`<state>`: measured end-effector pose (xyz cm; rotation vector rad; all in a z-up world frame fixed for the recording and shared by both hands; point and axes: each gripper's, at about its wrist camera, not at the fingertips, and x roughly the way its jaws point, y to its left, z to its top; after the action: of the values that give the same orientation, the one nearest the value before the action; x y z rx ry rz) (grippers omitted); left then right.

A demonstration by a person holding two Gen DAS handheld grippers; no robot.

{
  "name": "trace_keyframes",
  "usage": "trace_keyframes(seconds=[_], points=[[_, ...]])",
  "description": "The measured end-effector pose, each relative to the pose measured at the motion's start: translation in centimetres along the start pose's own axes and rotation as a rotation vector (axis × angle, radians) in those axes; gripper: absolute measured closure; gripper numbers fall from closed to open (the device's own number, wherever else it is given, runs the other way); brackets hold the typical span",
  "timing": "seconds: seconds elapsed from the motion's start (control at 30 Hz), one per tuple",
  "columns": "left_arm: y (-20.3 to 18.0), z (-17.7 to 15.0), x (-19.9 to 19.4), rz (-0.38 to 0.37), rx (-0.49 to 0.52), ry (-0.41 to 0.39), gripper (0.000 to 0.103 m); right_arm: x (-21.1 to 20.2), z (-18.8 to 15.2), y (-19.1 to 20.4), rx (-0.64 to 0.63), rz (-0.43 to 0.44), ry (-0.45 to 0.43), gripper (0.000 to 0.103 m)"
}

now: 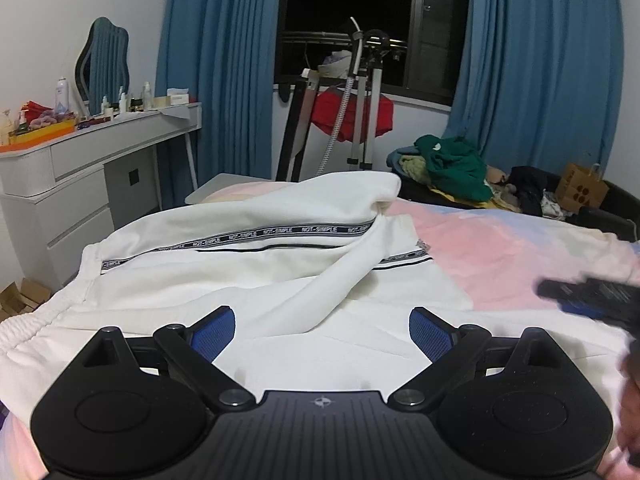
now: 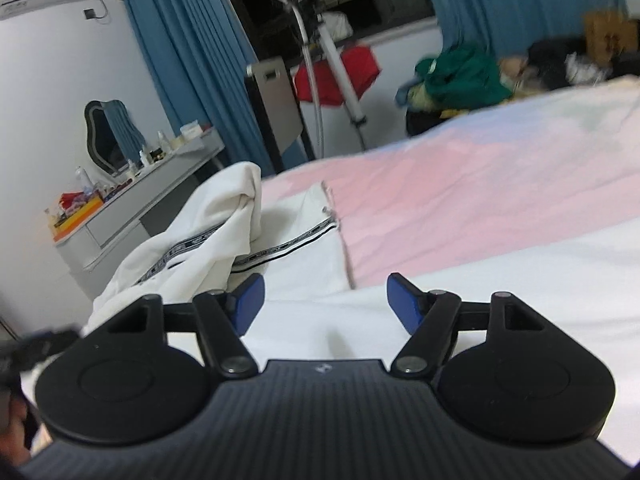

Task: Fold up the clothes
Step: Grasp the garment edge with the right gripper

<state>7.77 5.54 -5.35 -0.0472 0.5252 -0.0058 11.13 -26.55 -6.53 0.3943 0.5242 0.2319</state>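
Both grippers — left [image 1: 322,334] and right [image 2: 325,306] — hover with fingers spread apart and nothing between them above white trousers [image 1: 248,248] lying rumpled, one leg folded over, on the pink bedsheet [image 1: 500,248].

Your left gripper [image 1: 322,330] has its jaws spread wide over the white garment [image 1: 248,248], whose bunched-up fold rises straight ahead of you. To the right, the pink bedsheet [image 1: 500,256] lies flat and bare. The clothes pile [image 1: 452,168] sits well beyond, at the bed's far edge.
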Motion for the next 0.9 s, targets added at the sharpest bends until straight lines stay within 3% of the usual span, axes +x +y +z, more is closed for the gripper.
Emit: trace_keyframes(seconds=[0.1,0.27,0.37,0.43,0.57,0.67,0.9], points=[[-0.2,-0.9,0.6,0.022,0.018,0.024,0.008,4.7,1.2,-1.4,0.086,0.051,0.052,0.038],[-0.6,-1.7,2.3,0.017,0.027,0.056,0.008,12.1,1.4,-3.5,0.136,0.052,0.13,0.042],[-1.1,-2.2,3.7,0.016,0.034,0.06,0.007,15.8,1.0,-4.0,0.168,0.134,0.218,0.054],[-1.3,-2.4,5.0,0.015,0.036,0.075,0.007,17.4,0.5,-3.2,0.116,0.139,0.258,0.064],[-1.7,-2.8,7.6,-0.005,0.027,0.144,0.007,17.9,0.7,-2.1,0.056,0.123,0.257,0.09],[-1.8,-3.1,8.3,0.014,0.037,0.153,0.007,16.6,2.9,-2.8,0.095,0.151,0.192,0.096],[-0.9,-3.1,7.5,0.01,0.001,0.129,0.007,10.9,7.9,-6.2,0.137,0.038,0.0,0.096]])
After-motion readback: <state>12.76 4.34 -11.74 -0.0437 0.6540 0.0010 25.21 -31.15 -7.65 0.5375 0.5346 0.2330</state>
